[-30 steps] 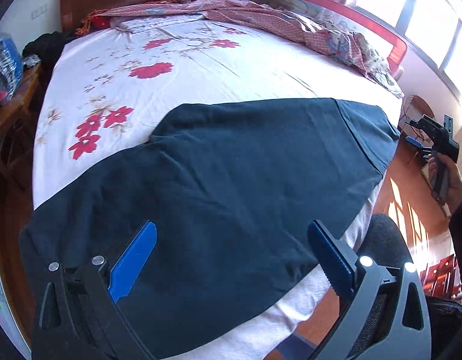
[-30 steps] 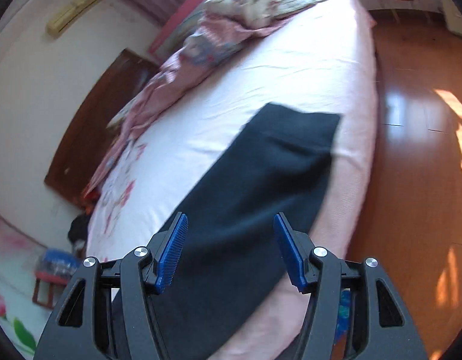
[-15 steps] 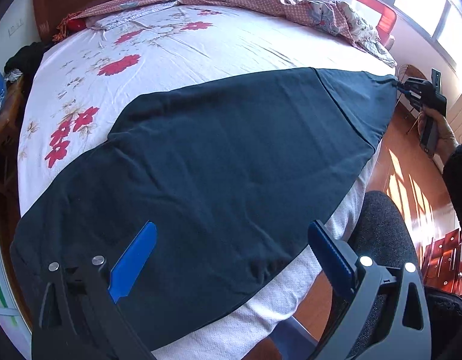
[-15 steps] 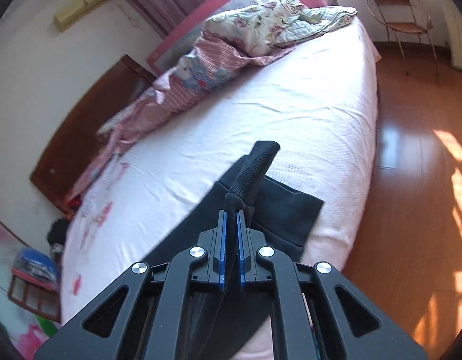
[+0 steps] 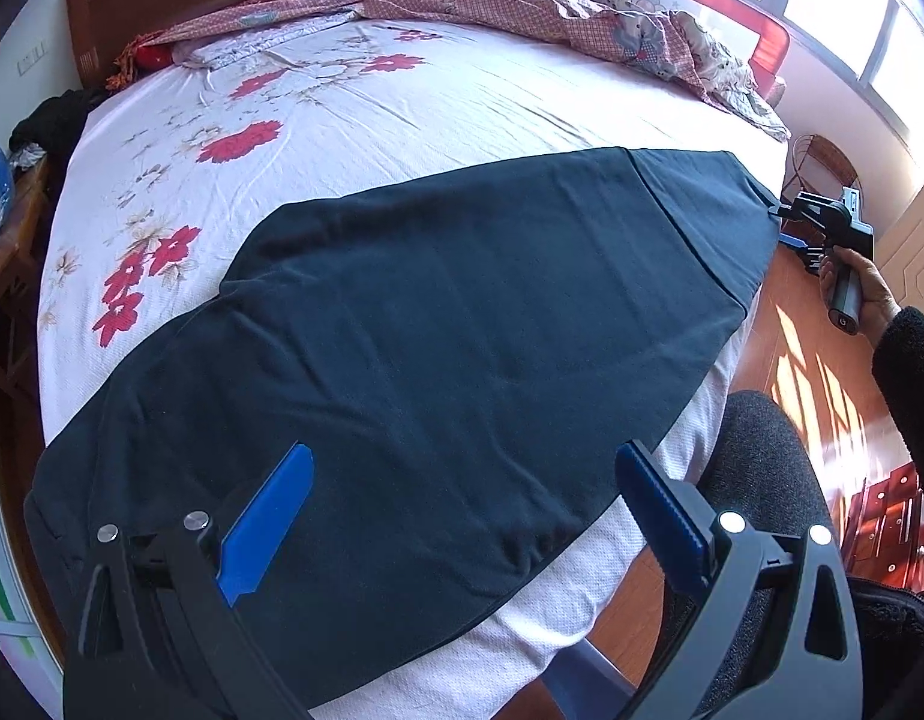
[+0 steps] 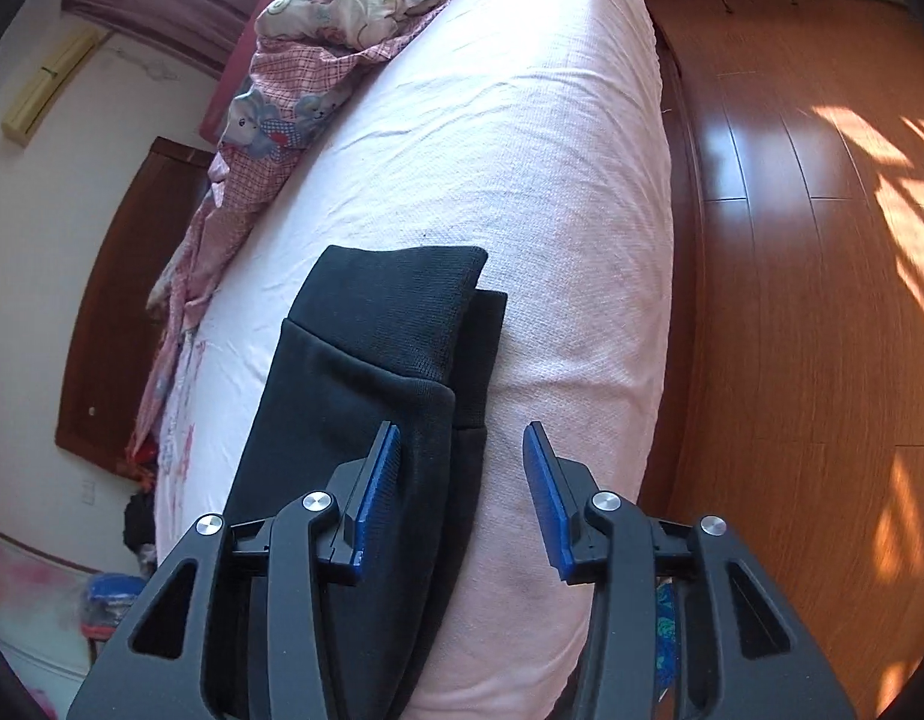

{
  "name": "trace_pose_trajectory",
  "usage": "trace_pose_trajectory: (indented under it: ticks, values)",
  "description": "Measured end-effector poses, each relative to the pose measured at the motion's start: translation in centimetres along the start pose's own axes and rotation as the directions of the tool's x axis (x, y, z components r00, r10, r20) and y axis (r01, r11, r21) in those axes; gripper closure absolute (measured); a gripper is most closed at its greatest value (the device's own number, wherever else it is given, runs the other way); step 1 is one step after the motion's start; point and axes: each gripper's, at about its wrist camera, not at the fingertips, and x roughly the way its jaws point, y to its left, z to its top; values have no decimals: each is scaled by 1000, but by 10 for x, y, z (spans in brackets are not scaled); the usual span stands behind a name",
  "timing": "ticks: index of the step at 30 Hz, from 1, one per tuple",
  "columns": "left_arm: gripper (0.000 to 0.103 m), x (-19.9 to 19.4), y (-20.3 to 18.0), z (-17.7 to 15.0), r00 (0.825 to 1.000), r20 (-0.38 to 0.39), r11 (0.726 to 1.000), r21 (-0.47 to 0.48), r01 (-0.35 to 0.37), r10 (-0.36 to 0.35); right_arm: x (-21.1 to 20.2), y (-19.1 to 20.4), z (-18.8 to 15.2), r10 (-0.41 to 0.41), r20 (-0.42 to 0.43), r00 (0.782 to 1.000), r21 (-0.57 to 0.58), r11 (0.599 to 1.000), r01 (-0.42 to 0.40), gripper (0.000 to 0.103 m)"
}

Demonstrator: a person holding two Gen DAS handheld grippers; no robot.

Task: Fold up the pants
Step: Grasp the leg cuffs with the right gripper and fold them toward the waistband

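Both grippers spread, empty: left gripper [image 5: 462,504] over dark pants [image 5: 438,324]; right gripper [image 6: 462,480] at cuff [image 6: 396,312]; waistband cut off.

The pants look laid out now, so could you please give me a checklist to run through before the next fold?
1. Dark pants lie flat along the bed's near edge: ok, only shallow wrinkles.
2. Leg cuffs aligned: not ok, the lower cuff pokes out beyond the upper one.
3. Right gripper free of cloth: ok, jaws apart, one pad beside the cuff edge.
4. Left gripper ready to grasp: ok, open above the cloth.
5. Waistband end squared: cannot tell, it runs behind the left gripper.
6. Bare white sheet beyond the pants for folding: ok, the pink checked quilt lies far back.
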Motion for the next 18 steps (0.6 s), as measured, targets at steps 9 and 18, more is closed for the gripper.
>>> trace_pose_trajectory:
  ticks: [9,18]
  values:
    - [2,-13,29,1,999,30,996,-74,-43,45,-5,25,-5,-50,23,999,-65,997,51,91]
    - [2,-62,92,-8,973,141,964,-220,-149,182,-44,160,-43,-120,138,983,-529,830,175,93]
